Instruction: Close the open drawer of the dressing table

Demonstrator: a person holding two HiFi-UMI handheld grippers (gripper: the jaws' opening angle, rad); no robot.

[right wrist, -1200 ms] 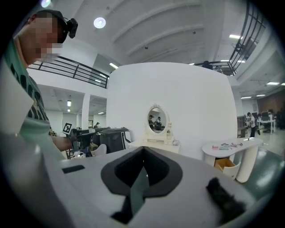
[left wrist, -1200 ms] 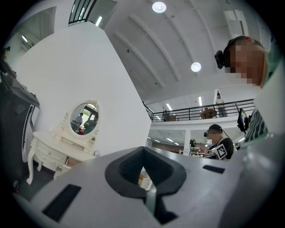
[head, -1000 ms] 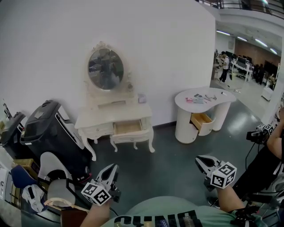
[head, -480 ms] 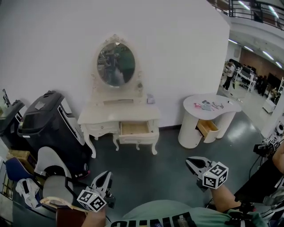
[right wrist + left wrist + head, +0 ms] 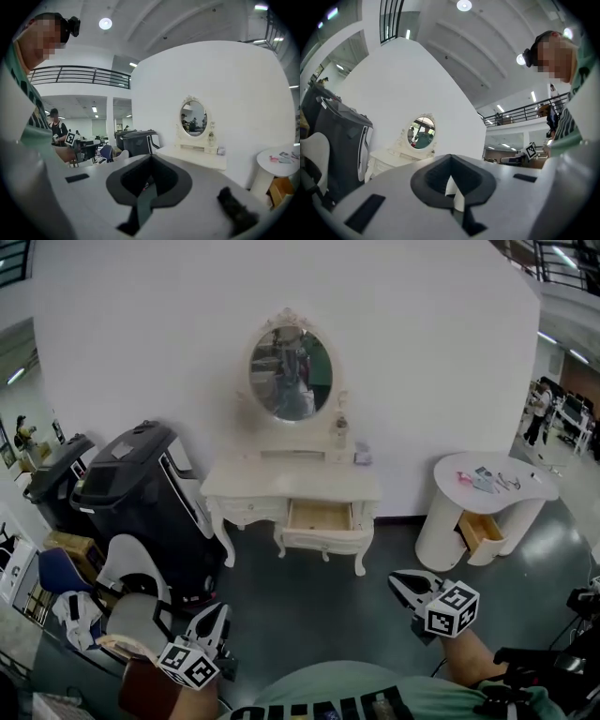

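While the dressing table [image 5: 291, 486] stands against the white wall under its oval mirror [image 5: 291, 373], its 1 open drawer [image 5: 319, 519] juts from the front, right of centre, well apart from both grippers. The left gripper [image 5: 217, 613] sits low at the head view's left, below a black bin [image 5: 141, 491], with its jaws pressed together on nothing. The right gripper [image 5: 398, 579] hovers at lower right, its jaws likewise together and empty. A round white side table [image 5: 487, 488] stands further right, its own drawer [image 5: 478, 532] also pulled out.
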